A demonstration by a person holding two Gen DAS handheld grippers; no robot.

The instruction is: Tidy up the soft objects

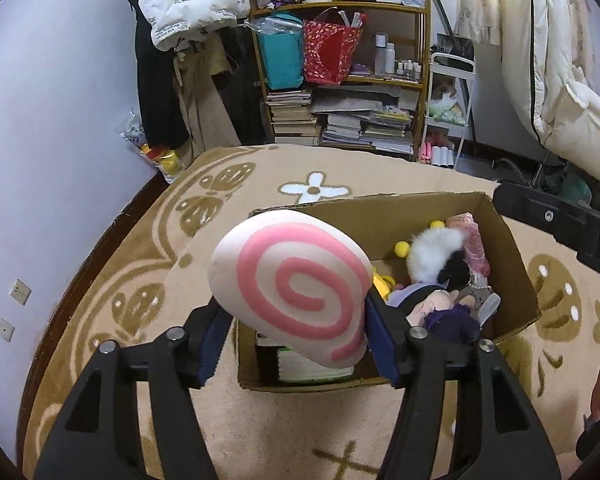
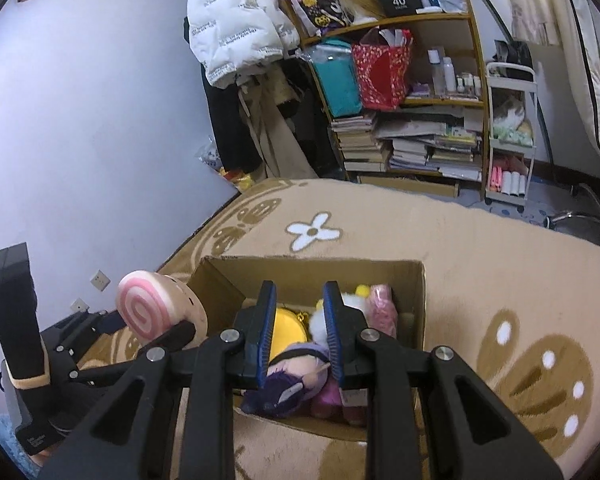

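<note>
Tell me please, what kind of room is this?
Probably a bedroom or living room at home: a patterned rug, a shelf with stacked books, and a white jacket hanging by the wall.

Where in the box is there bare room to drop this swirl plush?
The cardboard box: bare floor shows at its far left corner, bordered by the far wall and the yellow plush. The right side is crowded with the pink plush, white fluffy plush and purple-haired doll.

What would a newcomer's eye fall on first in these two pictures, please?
First, the pink-and-white swirl plush, between the left gripper's fingers just above the near left corner of the cardboard box on the tan rug. Next, the heap of soft toys filling the box's right side, with the right gripper poised empty over them.
</note>
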